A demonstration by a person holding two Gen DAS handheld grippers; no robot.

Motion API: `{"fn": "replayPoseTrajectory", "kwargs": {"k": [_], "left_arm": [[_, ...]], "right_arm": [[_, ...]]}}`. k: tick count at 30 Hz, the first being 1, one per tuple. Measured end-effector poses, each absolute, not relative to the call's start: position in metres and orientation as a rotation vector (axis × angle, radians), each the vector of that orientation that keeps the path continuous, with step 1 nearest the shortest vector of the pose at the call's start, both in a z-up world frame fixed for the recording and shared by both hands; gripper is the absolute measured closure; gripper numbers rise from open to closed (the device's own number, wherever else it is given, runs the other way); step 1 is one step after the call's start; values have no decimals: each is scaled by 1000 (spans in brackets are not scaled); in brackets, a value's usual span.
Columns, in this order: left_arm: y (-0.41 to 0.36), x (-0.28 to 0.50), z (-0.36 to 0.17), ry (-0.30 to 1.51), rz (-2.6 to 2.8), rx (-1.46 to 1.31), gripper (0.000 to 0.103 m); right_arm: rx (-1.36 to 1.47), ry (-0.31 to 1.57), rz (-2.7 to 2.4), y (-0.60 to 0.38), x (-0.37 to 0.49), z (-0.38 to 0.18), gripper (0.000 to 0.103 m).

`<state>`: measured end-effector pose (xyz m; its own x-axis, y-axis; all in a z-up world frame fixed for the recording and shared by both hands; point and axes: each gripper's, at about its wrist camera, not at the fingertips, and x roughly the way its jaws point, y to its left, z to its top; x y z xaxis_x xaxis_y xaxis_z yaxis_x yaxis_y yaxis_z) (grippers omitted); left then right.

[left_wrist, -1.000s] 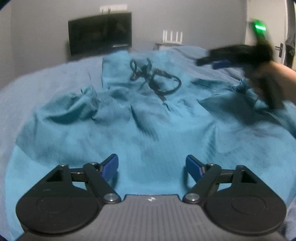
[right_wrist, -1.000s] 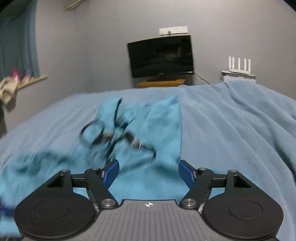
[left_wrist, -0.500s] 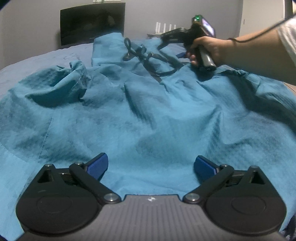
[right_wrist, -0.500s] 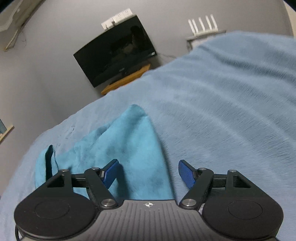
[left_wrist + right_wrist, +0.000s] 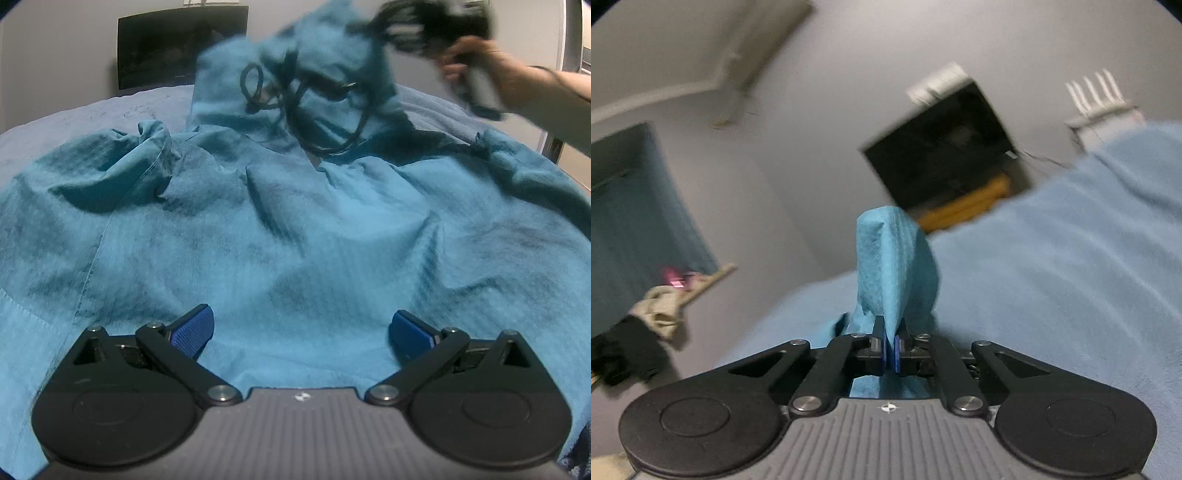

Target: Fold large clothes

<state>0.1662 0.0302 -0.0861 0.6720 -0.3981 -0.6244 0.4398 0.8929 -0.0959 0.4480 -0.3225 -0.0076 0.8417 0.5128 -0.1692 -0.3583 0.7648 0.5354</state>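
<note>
Left wrist view. Left gripper [image 5: 301,330] low over the near hem of the teal hooded garment [image 5: 295,229], jaws spread wide, blue pads [image 5: 192,328] clear of the cloth, nothing between them. Garment spread crumpled across the blue blanket [image 5: 92,110], filling most of the frame; left sleeve bunched into a fold at upper left. Hood end [image 5: 295,62] raised off the bed at top centre, blurred. Black drawstring [image 5: 314,107] hanging in loops in front of the raised part. Right gripper [image 5: 443,26] at top right, blurred, up by the raised hood; its jaws not readable from here. Right hand [image 5: 476,70] wrapped round its handle, bare forearm running off the right edge. Dark TV screen [image 5: 181,48] against the grey wall behind.

Right wrist view. Right gripper [image 5: 890,350] tilted upward, jaws closed nearly together on a fold of teal cloth [image 5: 894,266]. Cloth standing up in a peak past the fingertips and trailing down beneath the gripper body. Blue blanket [image 5: 1052,277] filling the right and lower middle. TV [image 5: 945,147] slanted in frame on the grey wall, white router [image 5: 1097,99] with upright antennas at upper right. Dark curtain [image 5: 631,221] at left, a heap of pale and black cloth [image 5: 639,339] below it.
</note>
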Motion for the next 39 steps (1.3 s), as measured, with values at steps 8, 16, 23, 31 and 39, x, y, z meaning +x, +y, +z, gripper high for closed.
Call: {"fn": "replayPoseTrajectory", "kwargs": {"k": [8,16,23,31,39], "left_arm": [[60,161,-65,665,-385,-45,1],[139,132,-18,541,-99,-254,1],[166,98,11,484,-24,-345,1],[108,90,15,447,-173,-108,1],[81,103,7,445,-246,-67,1]], "right_arm": [[321,304,613,-303,278,26,99],[255,534,481,-292,159,-18,82],[317,631,365,-299,123,-30,67],[588,583,206,-311,152,-54,52],[707,647,351,-297,184,-71,24]]}}
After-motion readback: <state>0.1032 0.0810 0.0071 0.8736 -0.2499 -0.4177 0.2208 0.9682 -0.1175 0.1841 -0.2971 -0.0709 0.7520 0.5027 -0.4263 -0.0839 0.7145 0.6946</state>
